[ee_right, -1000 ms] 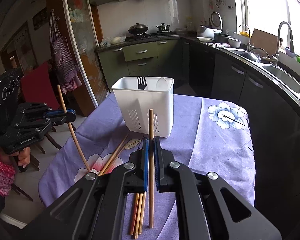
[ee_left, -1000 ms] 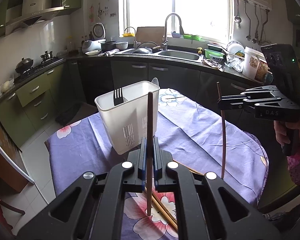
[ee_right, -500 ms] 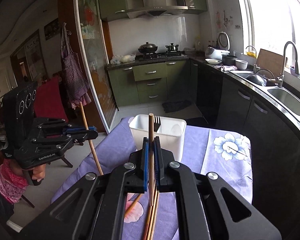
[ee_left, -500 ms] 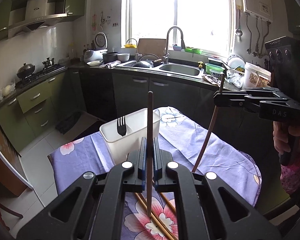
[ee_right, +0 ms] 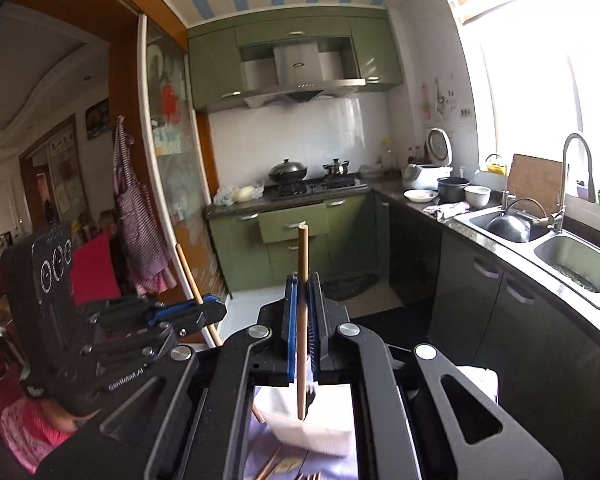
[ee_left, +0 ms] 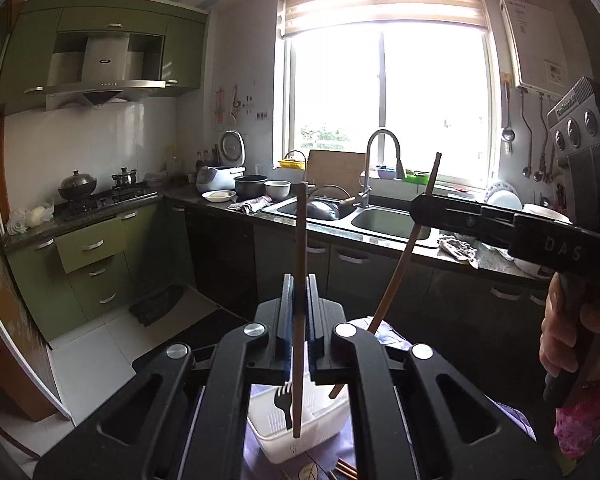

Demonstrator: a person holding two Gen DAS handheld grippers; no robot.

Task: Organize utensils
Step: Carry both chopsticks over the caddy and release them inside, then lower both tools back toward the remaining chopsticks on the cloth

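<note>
Wooden chopsticks, one clamped upright in each closed hand-held gripper, left (ee_left: pixel 299 320) and right (ee_right: pixel 302 320), have risen off the surface and now hang above the white plastic utensil caddy (ee_left: pixel 300 438), ready for lowering.

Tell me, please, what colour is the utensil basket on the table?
White. The utensil basket shows best in the left wrist view, with a black fork inside.

The right gripper (ee_left: pixel 428 210) body carries raised letters "DAS" on its side. The left gripper (ee_right: pixel 198 314) body carries white lettering "GenRobot.AI". Other labels in the kitchen are illegible.
</note>
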